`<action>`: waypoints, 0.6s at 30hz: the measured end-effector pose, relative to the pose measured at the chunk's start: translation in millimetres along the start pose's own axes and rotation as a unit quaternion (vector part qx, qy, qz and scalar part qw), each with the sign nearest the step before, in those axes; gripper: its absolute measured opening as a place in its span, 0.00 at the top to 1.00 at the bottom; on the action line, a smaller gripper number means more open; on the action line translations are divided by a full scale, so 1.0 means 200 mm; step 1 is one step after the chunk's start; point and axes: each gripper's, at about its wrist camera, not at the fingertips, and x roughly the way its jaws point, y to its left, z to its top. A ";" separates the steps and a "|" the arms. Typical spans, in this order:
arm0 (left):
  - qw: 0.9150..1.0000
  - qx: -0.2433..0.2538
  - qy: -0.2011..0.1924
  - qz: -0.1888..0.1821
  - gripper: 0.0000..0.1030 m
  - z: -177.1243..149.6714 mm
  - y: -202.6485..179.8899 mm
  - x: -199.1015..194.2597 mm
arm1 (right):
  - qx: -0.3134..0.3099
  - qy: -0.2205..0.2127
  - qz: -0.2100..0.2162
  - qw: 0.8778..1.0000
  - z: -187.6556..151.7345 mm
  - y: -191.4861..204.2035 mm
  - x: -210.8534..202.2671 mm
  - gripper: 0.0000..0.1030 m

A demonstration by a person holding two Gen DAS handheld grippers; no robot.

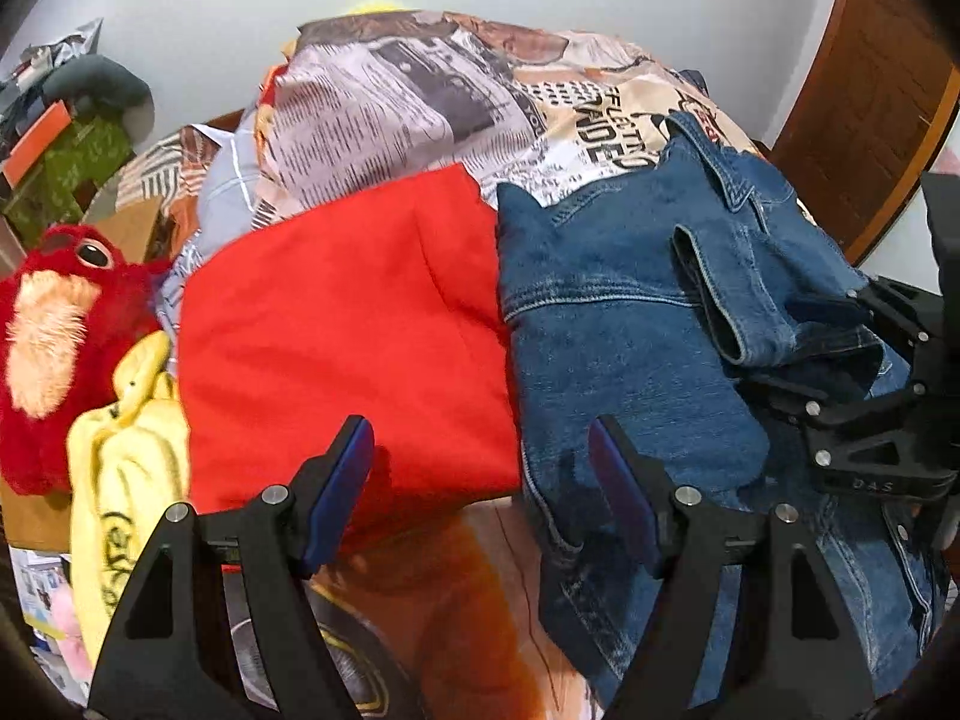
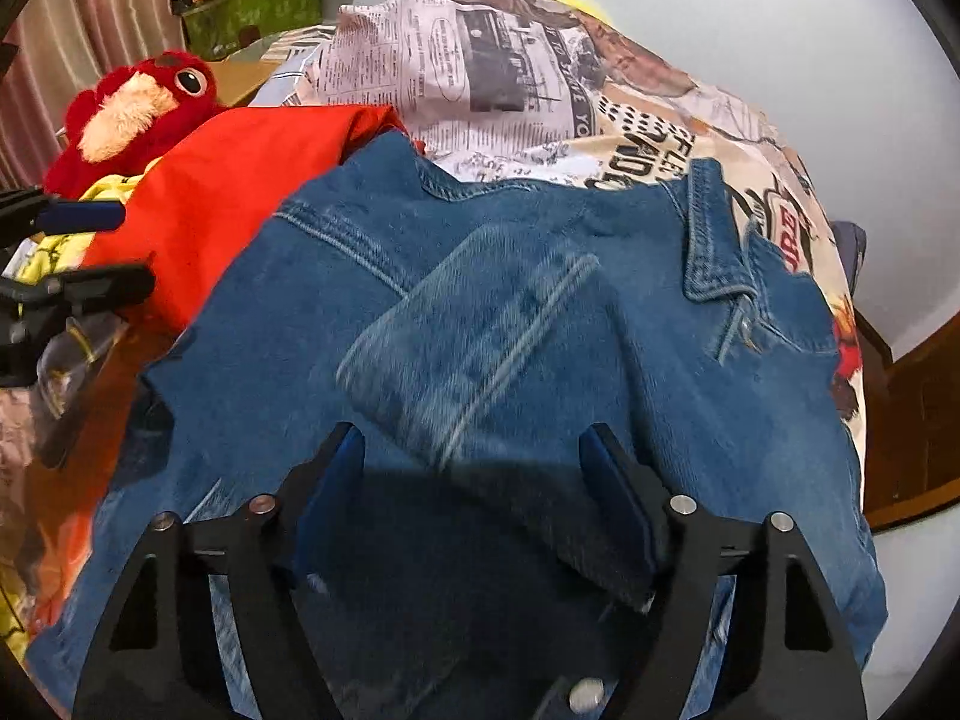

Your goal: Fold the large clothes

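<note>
Denim jacket (image 2: 480, 312) lies spread over the near side of a pile on the bed, collar (image 2: 720, 252) to the right, a loose sleeve (image 2: 474, 354) folded across its middle; a folded red garment (image 1: 348, 330) sits just beside it on the left, both resting on a newspaper-print cover (image 1: 420, 102). Right gripper (image 2: 471, 498) hangs over the sleeve with jaws apart, nothing pinched between the pads. Left gripper (image 1: 480, 486) also stands apart and empty, straddling the seam where red cloth and the jacket's edge meet. Judgement: fold only just started on the jacket. Risks: left jaws could close on red fabric together with denim, dragging the finished fold out of shape. Right jaws may catch only the sleeve layer, so the body stays behind and the fold goes lopsided. Denim is stiff and heavy; a shallow pinch near the edge could slip out mid-lift. Soft, lumpy bedding underneath gives no flat support, so creases may not hold. Red plush toy (image 1: 54, 324) and yellow garment (image 1: 126, 456) crowd the left side.
</note>
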 end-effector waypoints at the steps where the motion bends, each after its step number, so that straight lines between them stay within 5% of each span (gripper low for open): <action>1: 1.000 0.000 0.002 -0.001 0.28 0.00 -0.01 0.01 | -0.001 -0.007 0.000 1.000 0.01 0.01 0.01 0.37; 4: 1.000 -0.004 0.011 -0.011 0.28 -0.01 -0.03 0.06 | -0.012 -0.017 -0.001 1.000 0.01 0.04 0.01 0.50; 9: 0.999 -0.001 0.041 -0.006 0.28 -0.08 -0.10 0.16 | -0.055 -0.033 -0.027 0.998 -0.01 0.09 -0.02 0.86; 18: 0.999 -0.014 0.039 0.003 0.28 -0.03 -0.16 0.05 | -0.046 -0.111 -0.089 0.989 0.04 -0.11 -0.44 0.87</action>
